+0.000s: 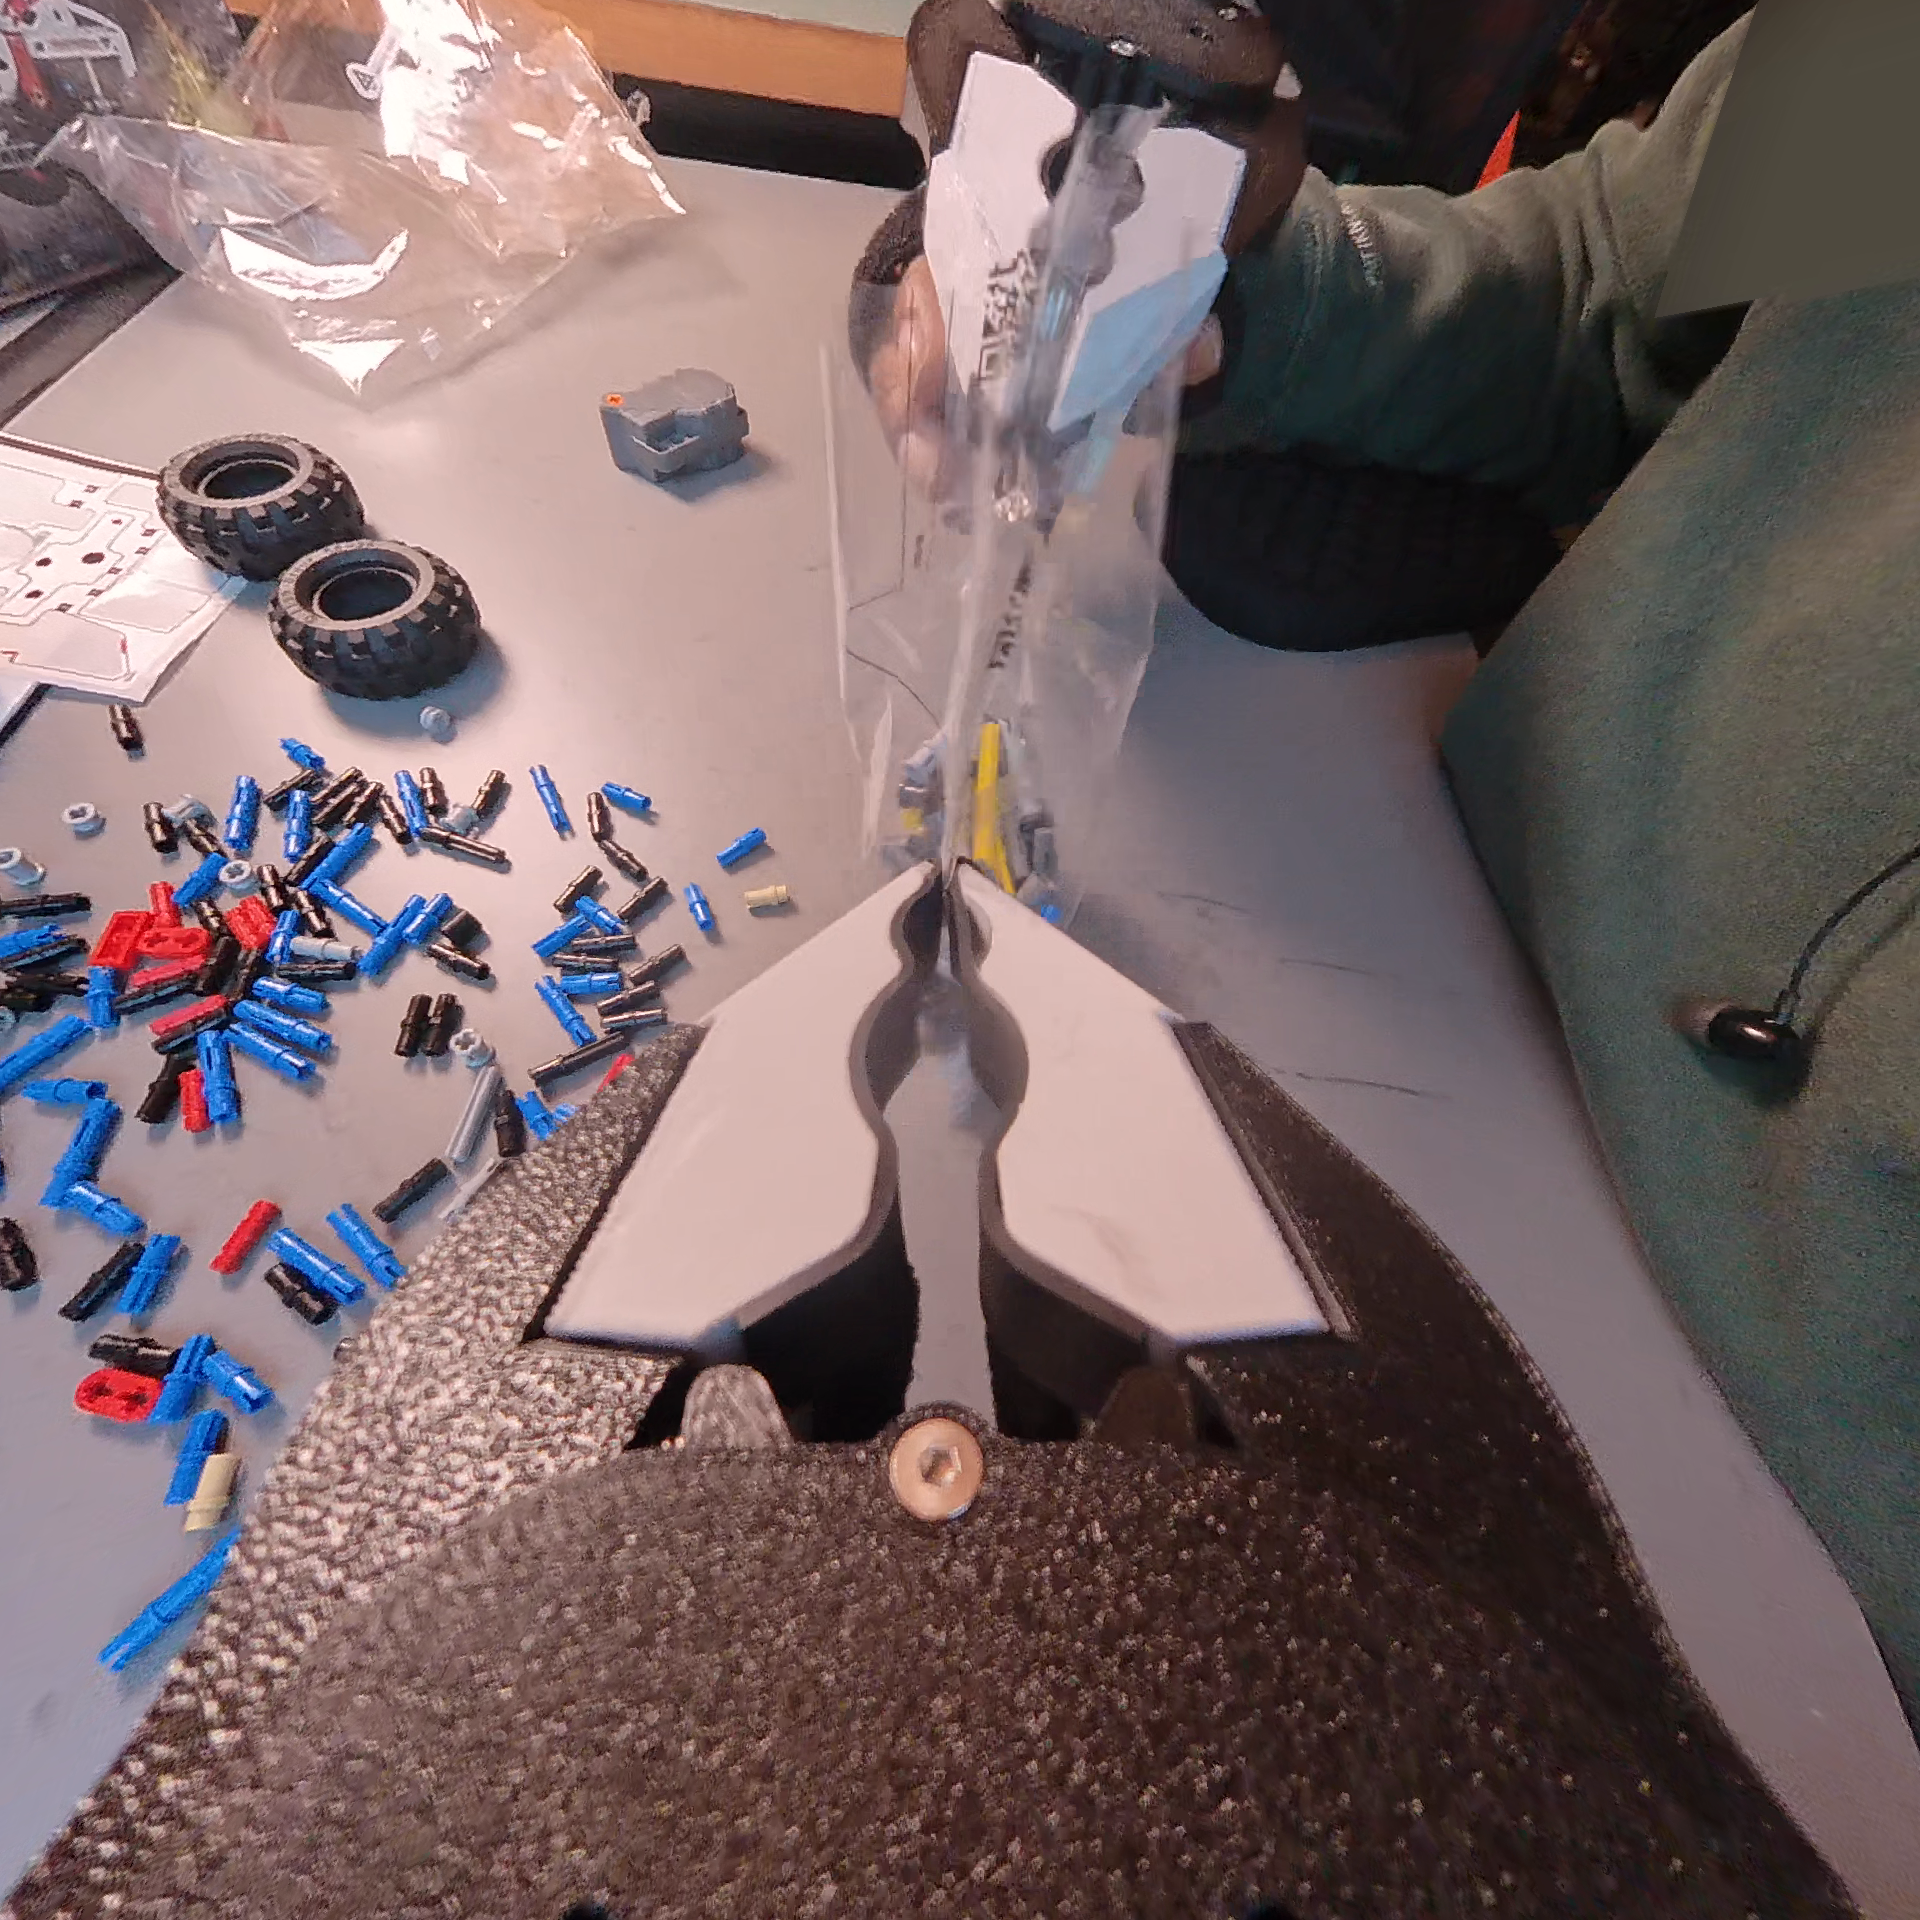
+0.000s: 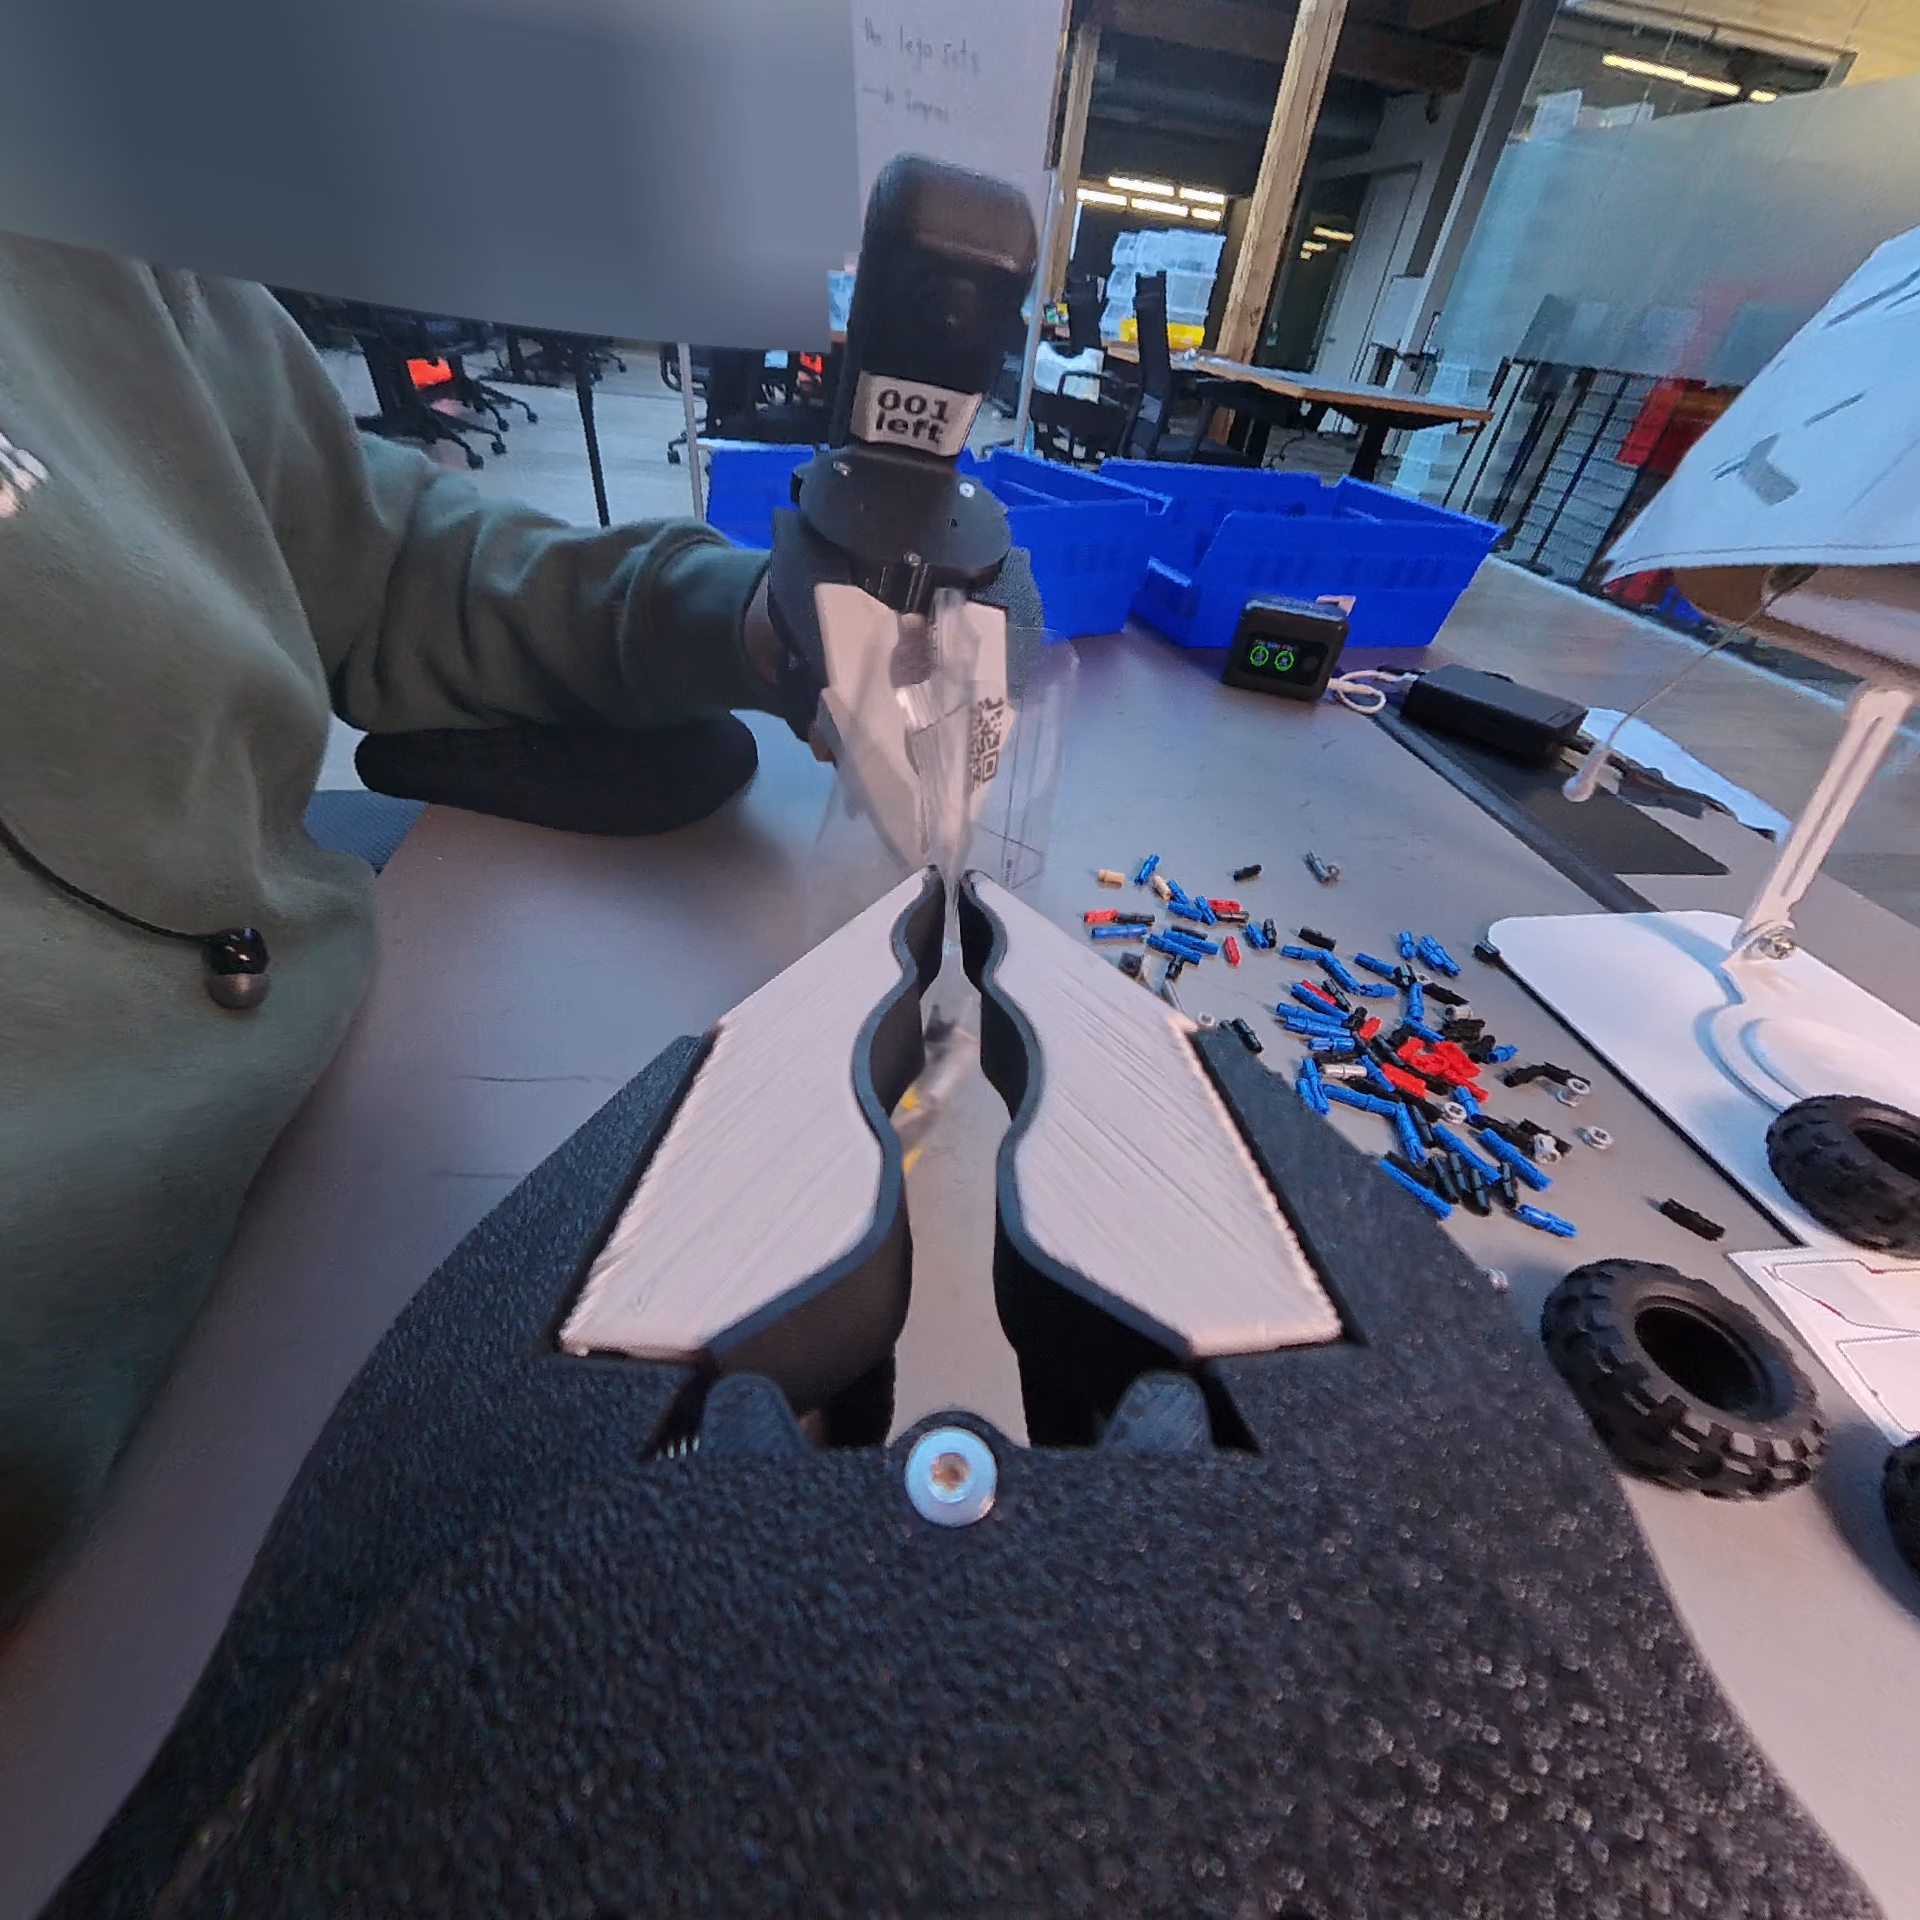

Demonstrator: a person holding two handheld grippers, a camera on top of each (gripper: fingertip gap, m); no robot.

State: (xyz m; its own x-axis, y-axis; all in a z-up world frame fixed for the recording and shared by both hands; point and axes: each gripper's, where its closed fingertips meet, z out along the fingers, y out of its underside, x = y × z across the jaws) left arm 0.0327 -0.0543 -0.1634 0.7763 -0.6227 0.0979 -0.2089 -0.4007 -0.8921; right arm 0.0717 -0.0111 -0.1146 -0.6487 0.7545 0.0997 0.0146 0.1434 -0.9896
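The clear plastic bag of small yellow and grey parts point(image 1: 997, 644) hangs stretched between both tools, its long axis running from one to the other. The left gripper point(image 1: 943, 883) has its jaws clamped on one end; the right gripper point(image 2: 943, 881) is clamped on the other. The scattered blue, black and red pins point(image 1: 260, 987) lie on the grey table point(image 1: 644, 582), well apart from the bag.

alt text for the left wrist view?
The left gripper is shut on the lower end of a clear plastic bag of small parts, while the right gripper pinches its top. Blue, black and red pins and two black tires lie on the grey table.
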